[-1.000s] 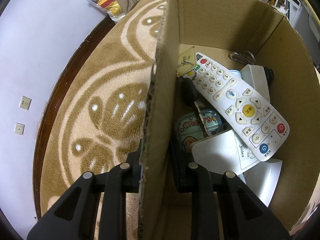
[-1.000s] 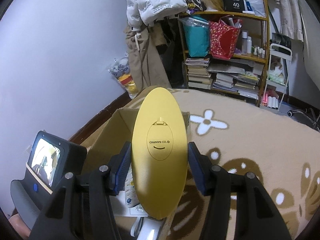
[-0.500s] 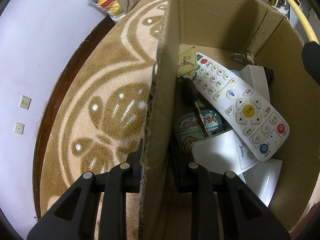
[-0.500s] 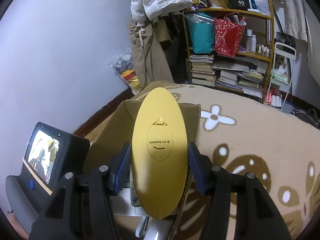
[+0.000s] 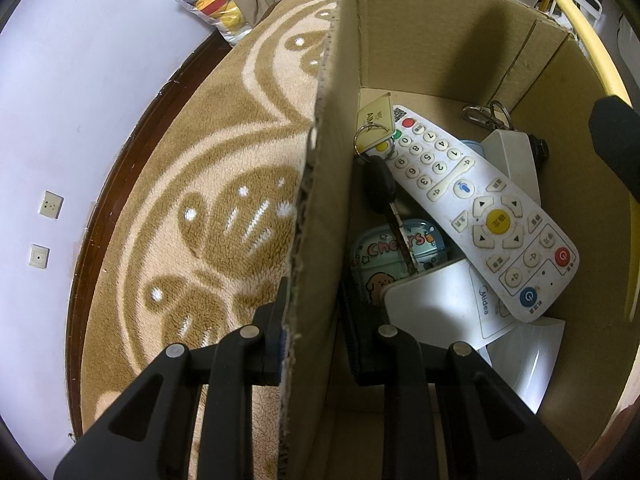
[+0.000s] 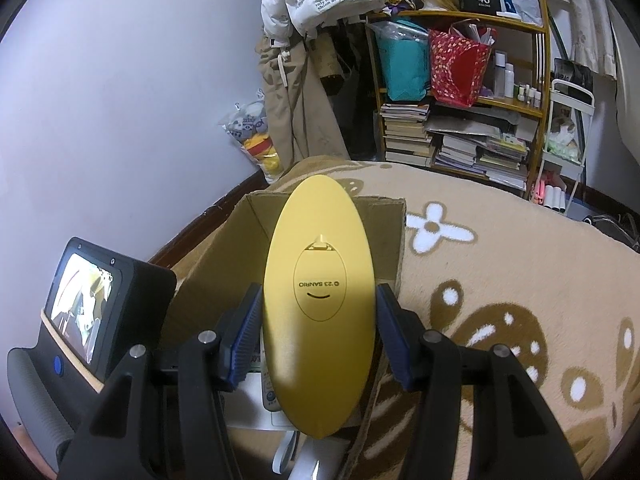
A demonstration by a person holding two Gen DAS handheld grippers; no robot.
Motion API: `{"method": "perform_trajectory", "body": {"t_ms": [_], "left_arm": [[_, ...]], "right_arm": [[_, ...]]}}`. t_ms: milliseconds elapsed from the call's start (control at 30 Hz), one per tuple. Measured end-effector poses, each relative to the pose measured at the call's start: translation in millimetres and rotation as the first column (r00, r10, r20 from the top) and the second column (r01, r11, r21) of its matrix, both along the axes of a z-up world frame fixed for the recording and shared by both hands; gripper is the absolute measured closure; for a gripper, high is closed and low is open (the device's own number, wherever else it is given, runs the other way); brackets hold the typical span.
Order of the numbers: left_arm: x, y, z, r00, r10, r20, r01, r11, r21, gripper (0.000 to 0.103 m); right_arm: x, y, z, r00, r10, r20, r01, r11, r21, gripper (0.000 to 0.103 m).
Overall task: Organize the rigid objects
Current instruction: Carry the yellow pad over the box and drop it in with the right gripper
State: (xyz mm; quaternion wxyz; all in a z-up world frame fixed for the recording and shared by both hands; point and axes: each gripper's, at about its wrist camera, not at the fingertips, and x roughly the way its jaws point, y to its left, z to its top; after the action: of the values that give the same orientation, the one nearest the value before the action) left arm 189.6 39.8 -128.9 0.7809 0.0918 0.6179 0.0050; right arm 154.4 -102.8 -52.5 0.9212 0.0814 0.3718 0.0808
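Right gripper (image 6: 319, 342), clamped by its blue pads (image 6: 245, 340) on the flanks of a yellow oval object (image 6: 319, 300) marked "'23 SANRIO", which is held with its long axis running forward along the fingers, far tip pointing across the open cardboard box (image 6: 224, 280). The box lies directly below and ahead of this gripper, so the coming move appears to turn on a descent into the opening; the right hand carries the object and is the nearer to the free space. In the left wrist view the object's yellow edge (image 5: 582, 36) arcs above the box's far right rim. Left gripper (image 5: 316, 336), closed astride the near box wall (image 5: 320, 216), one finger outside over the patterned carpet (image 5: 208, 216), the other inside, steadying the box. Contents: a white remote control (image 5: 476, 208) lying diagonally, a black-headed key (image 5: 380, 188) on a ring with a tag (image 5: 374, 118), a "Cheers" tin (image 5: 396, 260), a white Midea-marked device (image 5: 444, 304), and a carabiner clip (image 5: 486, 114). Compared with one second earlier, the yellow object has entered the left wrist view and the box sits more fully beneath it in the right wrist view; the left gripper's grasp and the contents are unchanged.
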Motion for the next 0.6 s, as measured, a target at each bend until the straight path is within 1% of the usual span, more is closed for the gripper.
{"method": "perform_trajectory", "body": {"t_ms": [200, 433, 600], "left_arm": [[-0.1, 0.8, 0.5, 1.0, 0.001, -0.001, -0.001, 1.0, -0.002, 0.081], [0.0, 1.3, 0.3, 1.0, 0.002, -0.001, -0.002, 1.0, -0.002, 0.08], [-0.2, 2.1, 1.1, 1.0, 0.001, 0.001, -0.001, 1.0, 0.0, 0.08]], "right_arm": [[1.8, 0.1, -0.1, 1.0, 0.004, 0.001, -0.004, 1.0, -0.022, 0.044], [-1.3, -2.9, -0.5, 1.0, 0.018, -0.006, -0.018, 1.0, 0.003, 0.043], [-8.6, -6.8, 2.4, 1.0, 0.028, 0.003, -0.028, 1.0, 0.01, 0.039]]}}
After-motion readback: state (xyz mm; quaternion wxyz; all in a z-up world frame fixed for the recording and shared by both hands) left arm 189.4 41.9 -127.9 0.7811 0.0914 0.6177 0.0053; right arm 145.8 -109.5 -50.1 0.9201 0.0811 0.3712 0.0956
